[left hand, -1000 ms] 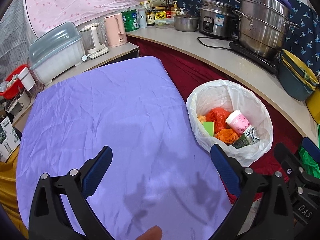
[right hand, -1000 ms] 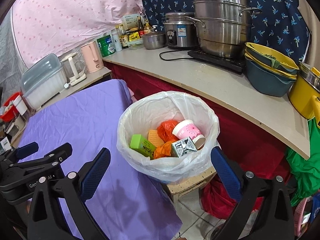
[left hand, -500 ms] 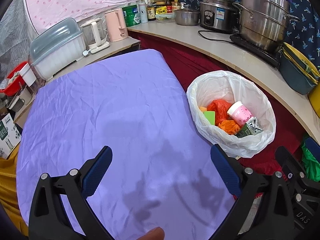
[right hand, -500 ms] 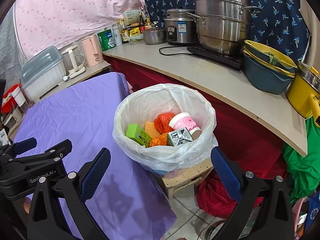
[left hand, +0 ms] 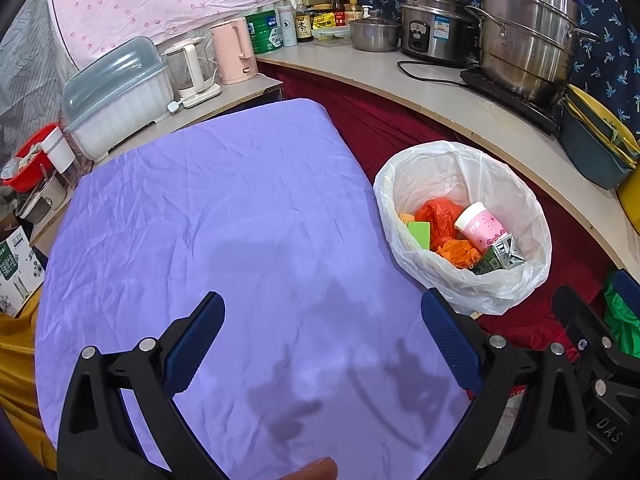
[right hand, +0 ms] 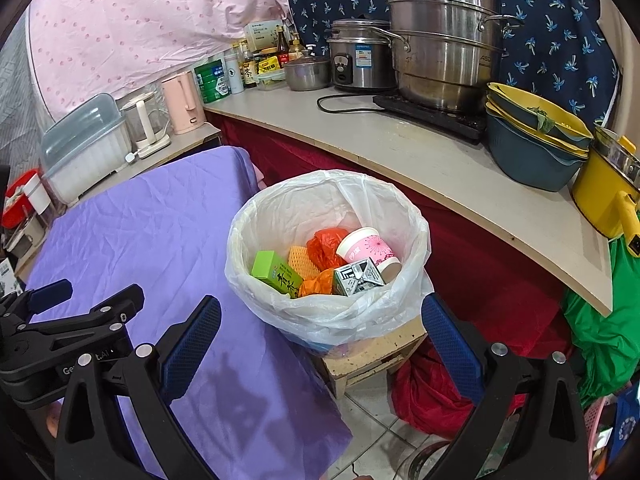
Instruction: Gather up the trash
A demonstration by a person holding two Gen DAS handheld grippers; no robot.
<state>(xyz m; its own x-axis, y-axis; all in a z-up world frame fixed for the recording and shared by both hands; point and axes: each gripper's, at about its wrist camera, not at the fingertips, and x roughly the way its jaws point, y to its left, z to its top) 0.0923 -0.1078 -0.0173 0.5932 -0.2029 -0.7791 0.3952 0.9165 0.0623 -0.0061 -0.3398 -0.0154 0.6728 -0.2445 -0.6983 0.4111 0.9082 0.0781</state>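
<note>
Your left gripper (left hand: pixel 322 344) hangs over the purple tablecloth (left hand: pixel 208 216), jaws spread wide with nothing between them. Your right gripper (right hand: pixel 320 344) is just as wide and just as empty, aimed at the trash bin (right hand: pixel 280 216) lined with a white bag. The bin sits on a small wooden stool (right hand: pixel 372 356), just beside the table's right edge and in front of the curved counter (right hand: pixel 440 152). Inside it you've got a pink paper cup (right hand: pixel 366 248) lying on its side, a green box (right hand: pixel 276 268), a crumpled orange bag (right hand: pixel 326 246), a yellow foam net (right hand: pixel 300 260) and a small dark carton (right hand: pixel 356 278), possibly a drink pack, though the print is hard to read. From the right wrist view, your left gripper shows at the lower left, above the cloth.
</note>
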